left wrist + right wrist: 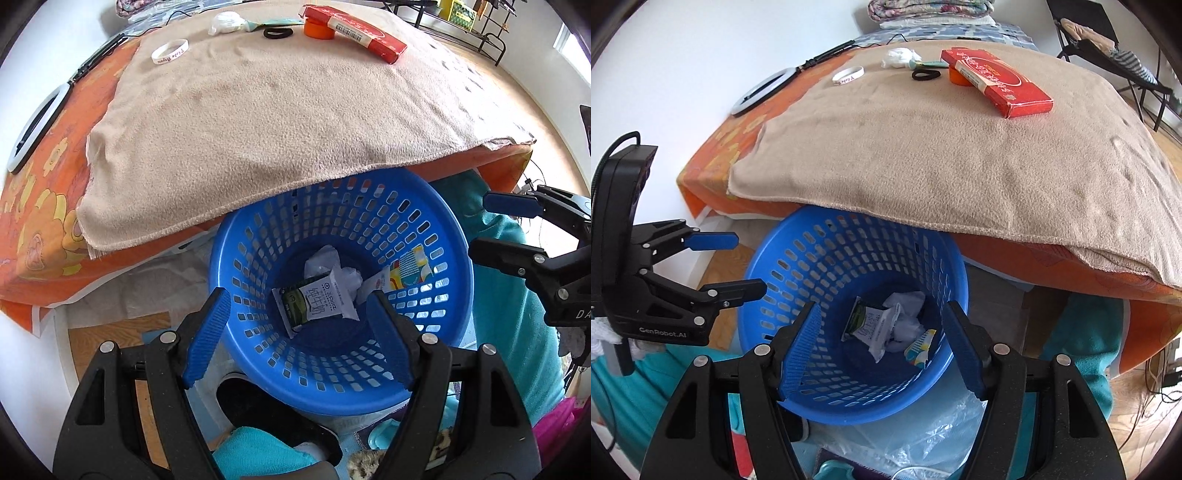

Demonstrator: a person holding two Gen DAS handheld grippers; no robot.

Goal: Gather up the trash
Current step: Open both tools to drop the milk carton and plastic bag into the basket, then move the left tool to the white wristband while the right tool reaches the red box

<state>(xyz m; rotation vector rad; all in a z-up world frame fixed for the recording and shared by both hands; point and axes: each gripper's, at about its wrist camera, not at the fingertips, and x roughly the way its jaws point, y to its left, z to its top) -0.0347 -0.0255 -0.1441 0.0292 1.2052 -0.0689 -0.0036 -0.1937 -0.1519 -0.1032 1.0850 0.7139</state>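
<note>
Both your grippers over blue basket (436, 325), low centre of frame. Left gripper (299, 325) spread wide, nothing between pads; right gripper (882, 350) likewise released, empty. In basket already: milk pouch (317, 301), crumpled tissue (905, 317), striped wrapper (919, 349). Looks partly done. Up top on beige towel (258, 122): white wad (227, 21) probably trash, yours next. Red box (354, 31), wristband (170, 51), black hair tie (278, 33): can't tell if trash.

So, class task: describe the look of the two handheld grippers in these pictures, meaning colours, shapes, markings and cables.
Both are black plastic clamps with silver rivets and two long fingers bearing ribbed blue pads. The left gripper carries a boxy black unit with a dark cable, and its body is marked "GenRobot.AI" in white. The right gripper matches it.
</note>
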